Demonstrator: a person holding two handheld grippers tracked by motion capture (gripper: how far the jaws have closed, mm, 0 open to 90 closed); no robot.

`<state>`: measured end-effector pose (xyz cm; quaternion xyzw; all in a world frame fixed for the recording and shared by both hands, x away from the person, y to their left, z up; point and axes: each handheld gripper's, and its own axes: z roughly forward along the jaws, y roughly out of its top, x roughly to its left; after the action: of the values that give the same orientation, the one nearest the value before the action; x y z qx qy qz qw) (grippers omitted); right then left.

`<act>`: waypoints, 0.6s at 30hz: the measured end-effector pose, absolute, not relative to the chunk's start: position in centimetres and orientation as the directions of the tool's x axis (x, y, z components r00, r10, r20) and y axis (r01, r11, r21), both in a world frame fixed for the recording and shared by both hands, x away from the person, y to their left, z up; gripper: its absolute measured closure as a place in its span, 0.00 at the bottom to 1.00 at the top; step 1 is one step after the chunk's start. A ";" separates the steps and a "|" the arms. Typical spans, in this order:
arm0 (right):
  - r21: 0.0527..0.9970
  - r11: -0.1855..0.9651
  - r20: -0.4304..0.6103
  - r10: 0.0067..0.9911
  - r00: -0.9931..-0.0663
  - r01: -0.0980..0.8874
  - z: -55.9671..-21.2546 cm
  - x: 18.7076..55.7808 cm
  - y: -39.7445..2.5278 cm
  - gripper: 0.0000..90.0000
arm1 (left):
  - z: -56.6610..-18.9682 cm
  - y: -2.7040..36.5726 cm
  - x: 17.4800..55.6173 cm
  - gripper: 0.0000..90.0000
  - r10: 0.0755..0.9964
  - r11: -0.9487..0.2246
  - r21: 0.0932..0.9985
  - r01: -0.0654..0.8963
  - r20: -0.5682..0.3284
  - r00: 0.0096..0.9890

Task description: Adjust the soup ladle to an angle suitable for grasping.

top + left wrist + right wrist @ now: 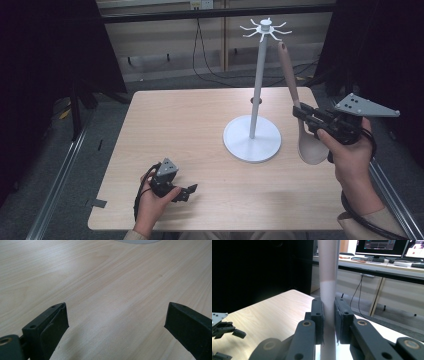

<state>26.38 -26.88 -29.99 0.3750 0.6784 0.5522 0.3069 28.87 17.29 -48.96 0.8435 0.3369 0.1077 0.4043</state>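
Note:
A white hook stand [253, 125] rises from a round base near the table's right middle, with a ring of hooks [265, 28] at its top. My right gripper [303, 114] is held up at the right, shut on the handle of a pale pink spoon [292, 85]. The spoon stands nearly upright, bowl [312, 147] down and handle end close to the hooks. Its handle [328, 277] is clamped between the jaws in the right gripper view. My left gripper [189, 192] rests low at the front left, jaws wide apart over bare wood [117, 315].
The light wooden table [180, 125] has bare room left of the stand. Dark curtains flank it. Cables run along the floor behind. Metal rails [60, 175] lie on the floor at both sides. A desk with monitors [384, 246] shows far off.

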 end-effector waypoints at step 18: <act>0.980 0.087 0.016 0.860 -0.510 0.178 -29.9 27.9 -26.6 0.88 | -49.0 17.4 28.9 0.05 0.655 -0.448 0.755 0.479 -0.087 0.751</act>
<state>27.92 -26.59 -29.90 0.3876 0.6698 0.5534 0.3080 28.95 17.44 -48.96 0.8440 0.3359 0.1089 0.4037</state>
